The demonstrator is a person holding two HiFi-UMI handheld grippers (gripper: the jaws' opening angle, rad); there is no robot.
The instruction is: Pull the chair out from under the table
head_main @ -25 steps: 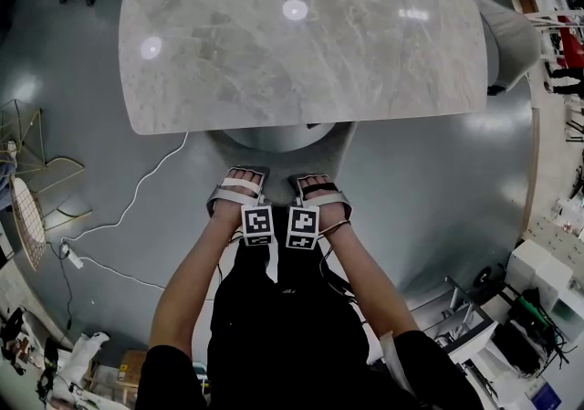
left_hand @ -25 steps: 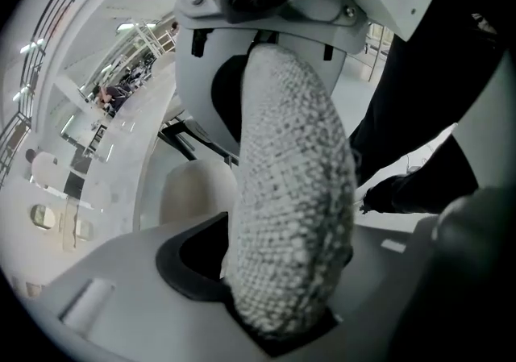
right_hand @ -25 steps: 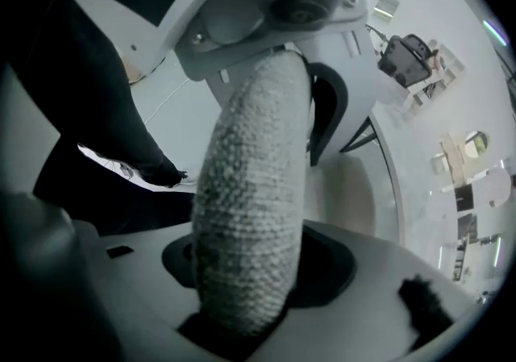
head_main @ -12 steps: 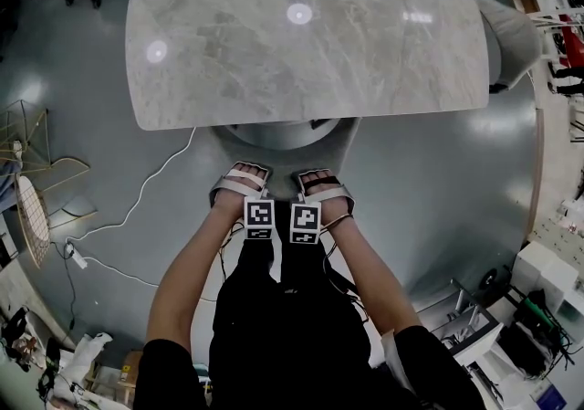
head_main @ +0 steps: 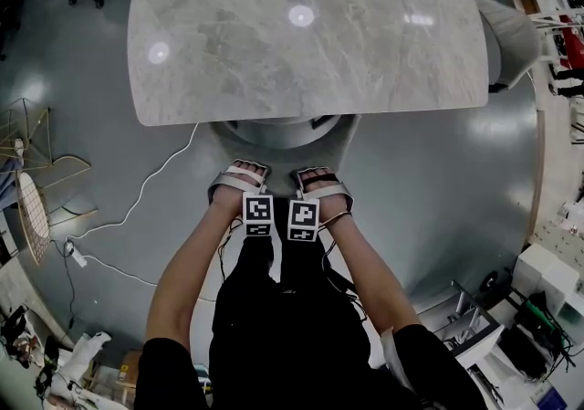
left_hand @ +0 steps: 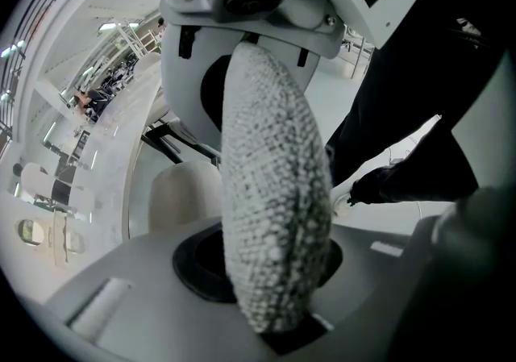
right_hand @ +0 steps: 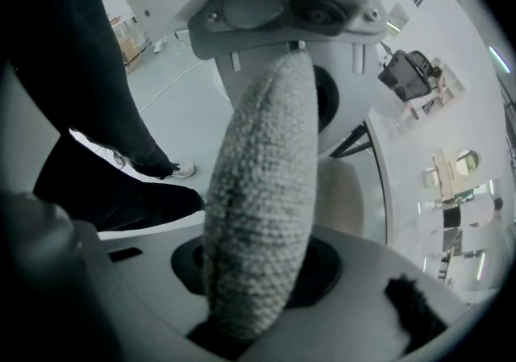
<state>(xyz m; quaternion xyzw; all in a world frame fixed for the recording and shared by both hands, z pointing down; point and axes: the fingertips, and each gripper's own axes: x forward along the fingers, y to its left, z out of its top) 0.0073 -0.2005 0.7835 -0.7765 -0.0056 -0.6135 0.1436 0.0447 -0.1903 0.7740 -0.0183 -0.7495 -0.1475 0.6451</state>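
Observation:
The chair (head_main: 283, 136) is tucked under the marble table (head_main: 310, 34); only a grey strip of it shows at the near edge. Both grippers point steeply down at its back, side by side. The left gripper (head_main: 239, 182) and the right gripper (head_main: 321, 187) each straddle the top edge. In the left gripper view the knitted grey back edge (left_hand: 274, 191) runs up out of my left gripper (left_hand: 278, 328). The right gripper view shows the same edge (right_hand: 262, 191) filling my right gripper (right_hand: 242, 328). Both pairs of jaws are closing on the padded fabric.
A white cable (head_main: 137, 194) snakes across the floor at the left, near a wire stand (head_main: 32, 207). Another grey chair (head_main: 511, 38) stands at the table's right end. Equipment boxes (head_main: 529, 299) crowd the lower right. The person's legs stand just behind the grippers.
Both hands have stayed at the chair back by the table's near edge. The chair and table have not moved.

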